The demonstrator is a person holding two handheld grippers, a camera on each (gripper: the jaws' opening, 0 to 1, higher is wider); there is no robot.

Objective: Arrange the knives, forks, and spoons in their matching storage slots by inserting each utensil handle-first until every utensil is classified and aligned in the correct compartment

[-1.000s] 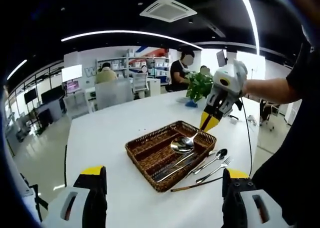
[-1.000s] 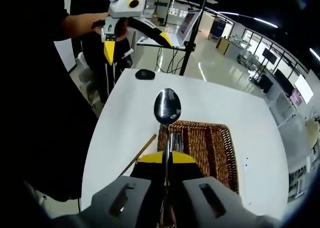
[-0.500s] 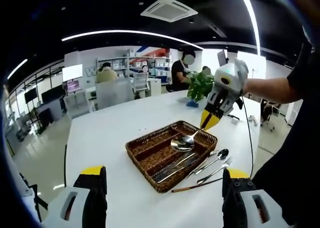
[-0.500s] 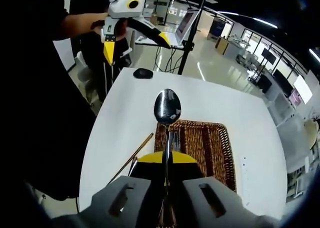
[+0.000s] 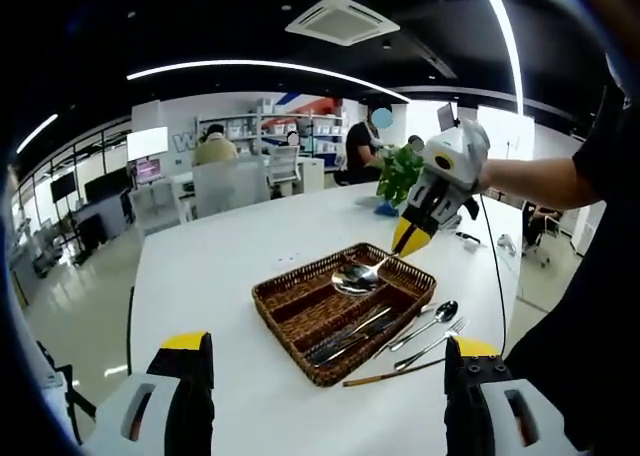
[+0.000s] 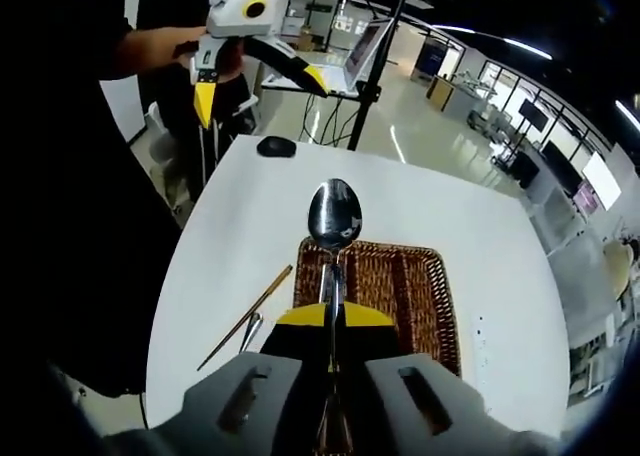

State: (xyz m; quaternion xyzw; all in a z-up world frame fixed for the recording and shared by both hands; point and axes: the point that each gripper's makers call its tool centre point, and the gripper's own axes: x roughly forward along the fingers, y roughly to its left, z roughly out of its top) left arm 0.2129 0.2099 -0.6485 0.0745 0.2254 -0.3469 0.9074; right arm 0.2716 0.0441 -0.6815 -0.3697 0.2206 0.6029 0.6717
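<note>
Step now: the right tool (image 6: 332, 321) is clenched on a spoon (image 6: 334, 214) and holds it in the air over the basket (image 6: 420, 296). The spoon's bowl points away from the tool, toward 12 o'clock in the right gripper view.
Seen from the other side: in the left gripper view the right tool (image 5: 410, 238) is at about 2 o'clock, and the spoon (image 5: 352, 276) hangs just above the basket (image 5: 290, 331).
Left tool: the left tool (image 5: 325, 376) has its two sides far apart and holds nothing. In the right gripper view the left tool (image 6: 203, 100) is up in the air at 11 o'clock, well away from the basket.
Already in the basket: a few long metal pieces (image 5: 345, 333) lie in one slot. I cannot tell which kind they are.
Waiting on the surface: another spoon (image 5: 428, 319), a fork (image 5: 430, 343) and a brown stick-like piece (image 5: 392, 373) lie just beside the basket on the white surface (image 5: 210, 266).
Next move, I think: lower the spoon into the spoon slot, then let go. The handle is inside the tool, so handle-first may be tricky.
In the way: the basket wall near the tool; the spoon must go over it.
Around: a green plant (image 5: 398, 173) far off, and a small dark thing (image 6: 276, 147) near the surface's edge.
</note>
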